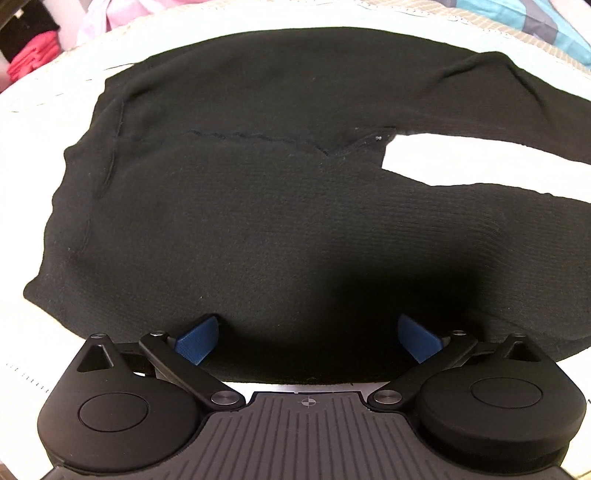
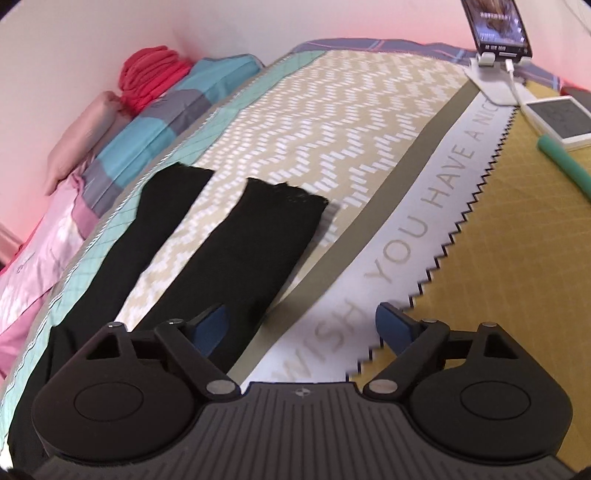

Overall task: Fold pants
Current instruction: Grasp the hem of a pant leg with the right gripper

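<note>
A: How far had the folding got?

B: As I judge it, it hadn't started. The pants [image 1: 258, 206] lay flat and spread on the bed [image 2: 332, 122], with the two legs apart and a strip of cover showing between them. No fold was visible anywhere.

A: Where were the grippers?

B: The left gripper [image 1: 308, 338] hovered over the near edge of the upper part of the pants, its blue fingers [image 1: 195, 341] spread wide with nothing between them. The right gripper [image 2: 301, 326] sat beside the nearer leg, its fingers spread too and holding nothing; one finger was over the leg's edge, the other over the printed cover. Whether either touched the cloth, I couldn't tell.

A: So what was left?

B: Everything, by my reading: bringing one leg over the other, then folding the length down.

A: Any containers?

B: None that I could see. There was only a red cloth bundle [image 2: 153, 75] and pillows [image 2: 147, 122] by the wall, and a phone [image 2: 496, 27] on a stand at the far end of the bed, well away from the pants.
</note>
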